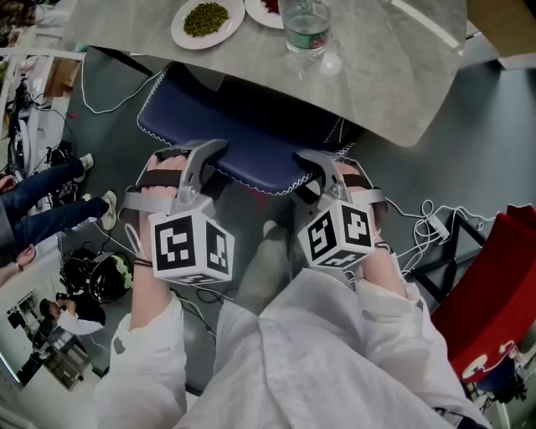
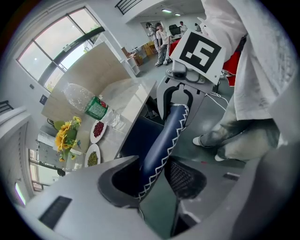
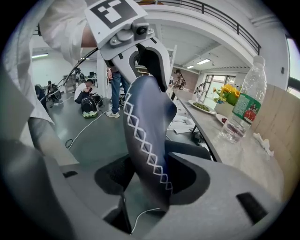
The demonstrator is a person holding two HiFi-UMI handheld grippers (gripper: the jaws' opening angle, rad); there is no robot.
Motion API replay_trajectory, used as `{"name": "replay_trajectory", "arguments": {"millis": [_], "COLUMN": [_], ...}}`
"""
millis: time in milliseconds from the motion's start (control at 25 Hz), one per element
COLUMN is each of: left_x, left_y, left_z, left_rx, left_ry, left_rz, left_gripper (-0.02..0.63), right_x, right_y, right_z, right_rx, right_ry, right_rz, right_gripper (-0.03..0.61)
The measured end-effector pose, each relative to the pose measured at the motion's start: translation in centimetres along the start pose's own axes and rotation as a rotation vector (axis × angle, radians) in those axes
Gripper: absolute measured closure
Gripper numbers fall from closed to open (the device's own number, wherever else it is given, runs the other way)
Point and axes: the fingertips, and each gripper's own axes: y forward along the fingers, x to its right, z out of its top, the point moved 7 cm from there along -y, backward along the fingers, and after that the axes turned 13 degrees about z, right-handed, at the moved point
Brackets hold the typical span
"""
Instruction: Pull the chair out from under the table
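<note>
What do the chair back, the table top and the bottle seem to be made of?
Chair back: dark blue leather or imitation leather; smooth, slight sheen, white zigzag stitching along the edge.
Table top: grey, mottled, matt, like stone or stone-look laminate; I cannot tell which.
Bottle: clear plastic, see-through, with a green label.

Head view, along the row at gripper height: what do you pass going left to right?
Bystander's legs in jeans → left gripper → right gripper → white cables → red object. The blue chair spans both grippers, so it has no place in the order.
</note>
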Motion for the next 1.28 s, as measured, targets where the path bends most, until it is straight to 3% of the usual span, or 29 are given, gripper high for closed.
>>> {"name": "replay_trajectory", "arguments": {"millis": [360, 960, 1280], "left_x": [3.4, 14.6, 21.4], "left_y": [-3.7, -13.9, -19.5], "left_z": [-2.1, -8.2, -10.9], "left_rx": [0.018, 0.016, 0.001], "left_ry": [-0.003, 0.015, -0.031], "left_rz": [0.021, 0.020, -0.020], "left_gripper": [0.440, 0.440, 0.442], "right_x": [-5.3, -20.9, -29.5], "right_y": [0.6, 3.0, 4.2], "right_z": [1.6, 4.7, 5.6], "right_rx": [-0.002, 0.017, 0.001], "right_ry": [0.020, 0.004, -0.009], "right_rz": [0.032, 0.007, 0.046], "right_gripper": [0.373, 0.373, 0.373]}}
